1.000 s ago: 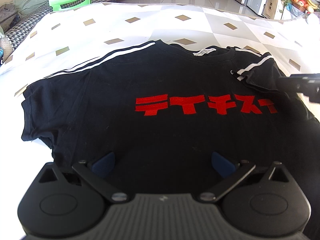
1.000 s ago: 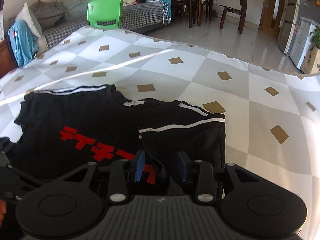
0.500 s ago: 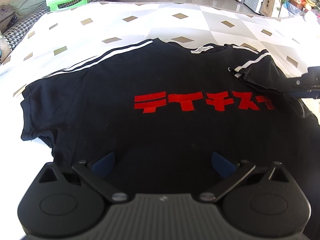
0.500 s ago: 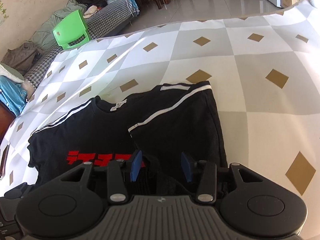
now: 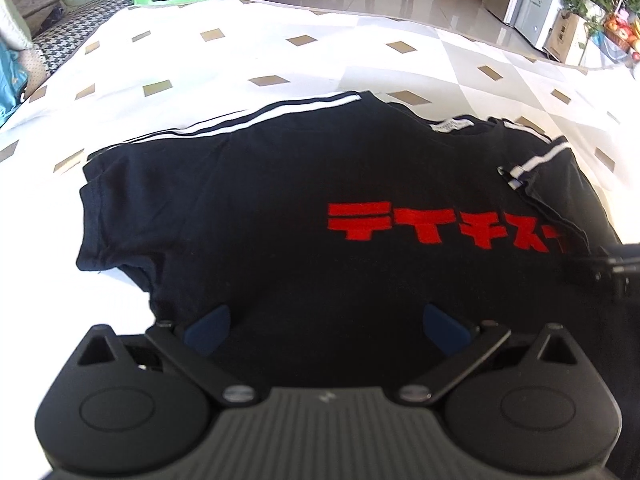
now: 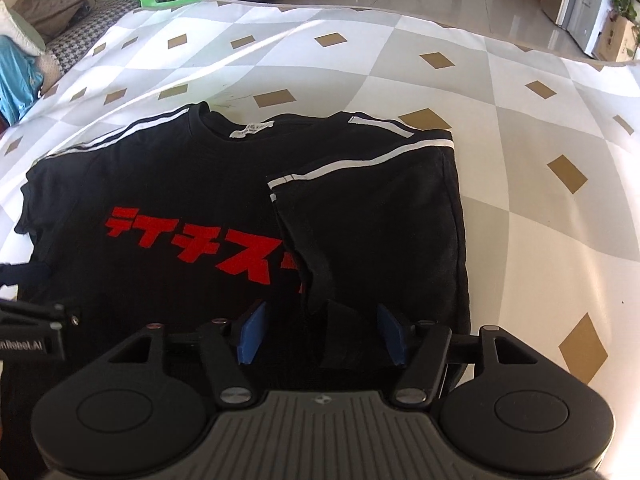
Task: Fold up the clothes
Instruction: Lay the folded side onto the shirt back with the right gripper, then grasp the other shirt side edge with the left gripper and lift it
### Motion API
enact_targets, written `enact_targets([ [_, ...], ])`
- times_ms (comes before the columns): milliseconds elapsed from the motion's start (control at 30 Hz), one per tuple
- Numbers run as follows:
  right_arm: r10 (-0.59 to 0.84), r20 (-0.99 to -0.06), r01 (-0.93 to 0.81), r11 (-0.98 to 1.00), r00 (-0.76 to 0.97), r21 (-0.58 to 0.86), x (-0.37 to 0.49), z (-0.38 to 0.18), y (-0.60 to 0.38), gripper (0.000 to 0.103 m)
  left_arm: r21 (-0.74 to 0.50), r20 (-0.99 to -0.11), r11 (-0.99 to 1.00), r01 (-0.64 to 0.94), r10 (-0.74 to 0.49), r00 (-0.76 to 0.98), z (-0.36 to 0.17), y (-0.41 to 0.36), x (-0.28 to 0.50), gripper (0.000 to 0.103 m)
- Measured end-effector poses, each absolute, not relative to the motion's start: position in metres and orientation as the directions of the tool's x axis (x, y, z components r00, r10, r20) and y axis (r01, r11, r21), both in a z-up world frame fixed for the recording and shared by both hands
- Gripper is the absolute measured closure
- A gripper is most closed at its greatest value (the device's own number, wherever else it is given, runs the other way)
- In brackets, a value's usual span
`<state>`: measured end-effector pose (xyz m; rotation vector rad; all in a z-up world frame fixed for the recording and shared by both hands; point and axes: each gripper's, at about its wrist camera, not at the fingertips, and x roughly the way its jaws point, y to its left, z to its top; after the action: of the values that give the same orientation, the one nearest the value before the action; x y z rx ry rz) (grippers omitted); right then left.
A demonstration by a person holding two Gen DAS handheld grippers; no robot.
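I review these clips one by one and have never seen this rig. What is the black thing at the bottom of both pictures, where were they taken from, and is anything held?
No robot here: a person holds a two-finger tool in each hand, and a fisheye camera on each looks forward along its fingers. The black body at the bottom is the tool itself.

The left view shows the left tool, its blue pads wide apart over the black T-shirt with red lettering, gripping nothing. The right view shows the right tool, also open, with a fold of shirt fabric between its pads but not pinched.

The shirt lies on a white and grey quilted cover with tan diamonds. One white-striped sleeve is already folded over the shirt's front; the other lies flat.
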<state>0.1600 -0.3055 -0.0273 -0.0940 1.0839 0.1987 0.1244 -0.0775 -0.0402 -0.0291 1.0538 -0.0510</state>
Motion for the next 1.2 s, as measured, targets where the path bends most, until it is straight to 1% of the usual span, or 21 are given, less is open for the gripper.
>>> enact_targets([
  [267, 0.063, -0.886, -0.256, 0.965, 0.459, -0.064, 0.154, -0.033, -0.291, 0.034, -0.212, -0.834, 0.960, -0.182, -0.081, 0.545, -0.029, 0.002, 0.150, 0.000],
  [367, 0.058, -0.886, -0.263, 0.962, 0.459, -0.073, 0.154, -0.033, -0.288, 0.030, -0.241, -0.816, 0.942, -0.234, -0.066, 0.574, -0.028, 0.026, 0.158, 0.000],
  [633, 0.072, -0.885, -0.272, 0.960, 0.460, -0.064, 0.154, -0.033, -0.290, 0.025, -0.297, -0.779, 0.906, -0.302, -0.047, 0.625, -0.044, 0.065, 0.184, 0.002],
  [800, 0.078, -0.883, -0.280, 0.958, 0.462, -0.061, 0.154, -0.034, -0.290, 0.024, -0.261, -0.771, 0.927, -0.269, -0.032, 0.636, -0.048, 0.059, 0.198, 0.008],
  [900, 0.081, -0.882, -0.283, 0.957, 0.463, -0.060, 0.155, -0.034, -0.291, 0.023, -0.243, -0.772, 0.936, -0.256, -0.027, 0.635, -0.049, 0.052, 0.200, 0.018],
  [967, 0.081, -0.882, -0.283, 0.957, 0.465, -0.061, 0.155, -0.035, -0.290, 0.023, -0.236, -0.774, 0.940, -0.247, -0.028, 0.632, -0.049, 0.048, 0.199, 0.030],
  [1033, 0.082, -0.881, -0.284, 0.957, 0.467, -0.061, 0.154, -0.035, -0.289, 0.023, -0.230, -0.776, 0.943, -0.239, -0.029, 0.630, -0.048, 0.044, 0.199, 0.035],
  [1100, 0.082, -0.880, -0.284, 0.957, 0.468, -0.062, 0.154, -0.035, -0.289, 0.023, -0.223, -0.778, 0.947, -0.231, -0.030, 0.628, -0.048, 0.041, 0.199, 0.051],
  [1133, 0.083, -0.880, -0.284, 0.957, 0.469, -0.062, 0.154, -0.035, -0.289, 0.023, -0.220, -0.779, 0.949, -0.226, -0.031, 0.626, -0.048, 0.039, 0.198, 0.061],
  [1200, 0.082, -0.879, -0.284, 0.957, 0.469, -0.062, 0.154, -0.036, -0.288, 0.022, -0.211, -0.776, 0.953, -0.217, -0.028, 0.630, -0.047, 0.036, 0.198, 0.069],
])
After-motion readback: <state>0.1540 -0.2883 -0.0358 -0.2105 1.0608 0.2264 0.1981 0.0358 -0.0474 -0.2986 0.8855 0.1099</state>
